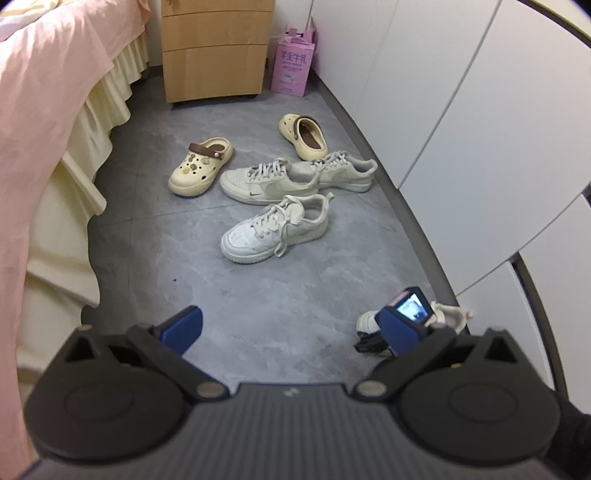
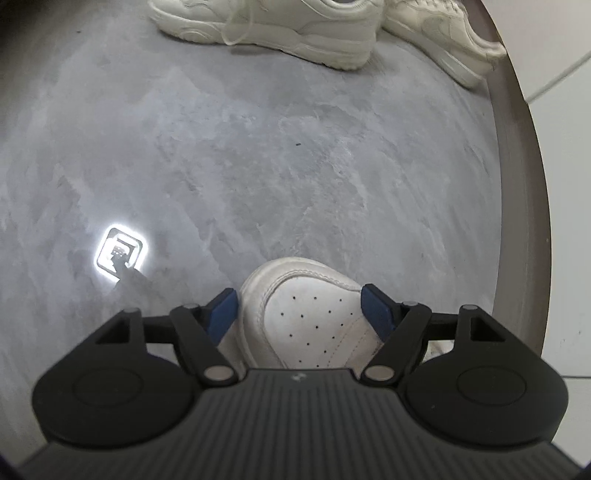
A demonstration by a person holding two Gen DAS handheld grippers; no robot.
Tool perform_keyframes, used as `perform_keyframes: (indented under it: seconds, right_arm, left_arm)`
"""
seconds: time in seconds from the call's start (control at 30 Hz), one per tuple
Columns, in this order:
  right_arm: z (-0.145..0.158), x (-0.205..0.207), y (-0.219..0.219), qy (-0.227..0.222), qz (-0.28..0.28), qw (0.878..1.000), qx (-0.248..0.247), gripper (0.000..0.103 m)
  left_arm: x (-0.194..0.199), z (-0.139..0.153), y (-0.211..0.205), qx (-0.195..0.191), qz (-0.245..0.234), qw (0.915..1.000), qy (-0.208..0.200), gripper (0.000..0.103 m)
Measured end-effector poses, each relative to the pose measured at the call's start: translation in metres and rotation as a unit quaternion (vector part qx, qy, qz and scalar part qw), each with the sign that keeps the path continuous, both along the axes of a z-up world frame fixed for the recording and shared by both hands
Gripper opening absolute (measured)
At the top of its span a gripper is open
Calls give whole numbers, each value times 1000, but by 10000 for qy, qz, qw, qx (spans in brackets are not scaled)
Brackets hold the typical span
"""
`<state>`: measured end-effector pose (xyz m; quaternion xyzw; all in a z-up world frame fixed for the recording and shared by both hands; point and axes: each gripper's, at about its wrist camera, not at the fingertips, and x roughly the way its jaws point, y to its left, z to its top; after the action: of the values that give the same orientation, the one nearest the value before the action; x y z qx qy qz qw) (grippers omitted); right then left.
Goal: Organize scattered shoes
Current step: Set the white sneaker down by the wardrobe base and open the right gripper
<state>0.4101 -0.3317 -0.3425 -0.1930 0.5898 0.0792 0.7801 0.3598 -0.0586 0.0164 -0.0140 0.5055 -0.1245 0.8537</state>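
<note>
Shoes lie scattered on the grey floor (image 1: 229, 295). Two cream clogs (image 1: 201, 170) (image 1: 303, 134) lie farthest away. Nearer are a pair of white sneakers (image 1: 269, 181) (image 1: 343, 170) and one single white sneaker (image 1: 275, 229). My left gripper (image 1: 295, 323) hangs open above bare floor, holding nothing. Another white sneaker (image 1: 452, 314) shows at the lower right, partly hidden behind my left finger. In the right wrist view my right gripper (image 2: 300, 295) grips this sneaker's perforated toe (image 2: 306, 314), with blue pads (image 2: 223, 314) pressed on both sides. Two other sneakers (image 2: 295, 29) (image 2: 443, 33) lie ahead.
A bed with a pink cover (image 1: 44, 110) and cream skirt (image 1: 62, 221) fills the left. A wooden drawer unit (image 1: 214, 51) and a pink carton (image 1: 293, 66) stand at the back. White cabinet doors (image 1: 461, 110) and a dark baseboard (image 2: 517, 166) run along the right.
</note>
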Motion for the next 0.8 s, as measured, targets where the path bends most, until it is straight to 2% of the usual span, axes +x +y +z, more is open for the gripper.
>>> perform_keyframes:
  seconds: [0.17, 0.37, 0.43, 0.53, 0.6, 0.7, 0.77, 0.8]
  right_arm:
    - [53, -13, 11, -174, -447, 9979, 434, 80]
    - [117, -28, 25, -382, -980, 9899, 953, 80]
    - [139, -33, 30, -455, -1156, 9858, 1131, 80]
    - [188, -51, 44, -668, -1418, 9765, 1477, 80]
    - [213, -60, 52, -749, -1544, 9744, 1454, 80]
    - [255, -74, 50, -966, -1912, 9672, 1368, 80]
    - [289, -90, 38, -1221, -2459, 9498, 1498, 80]
    - [293, -94, 37, -1278, -2511, 9473, 1523, 80]
  left_arm:
    - [7, -5, 3, 113, 49, 9999, 45, 103]
    - [18, -16, 18, -257, 284, 9984, 426, 103]
    - [19, -21, 20, -115, 363, 9984, 413, 103]
    - [13, -30, 16, 339, 436, 9981, 255, 103]
    - [4, -33, 9, 621, 401, 9972, 68, 103]
    - [-3, -36, -3, 809, 165, 9966, 13, 103]
    - [-8, -35, -9, 867, 66, 9962, -67, 103]
    - [-11, -34, -12, 893, 22, 9959, -109, 103]
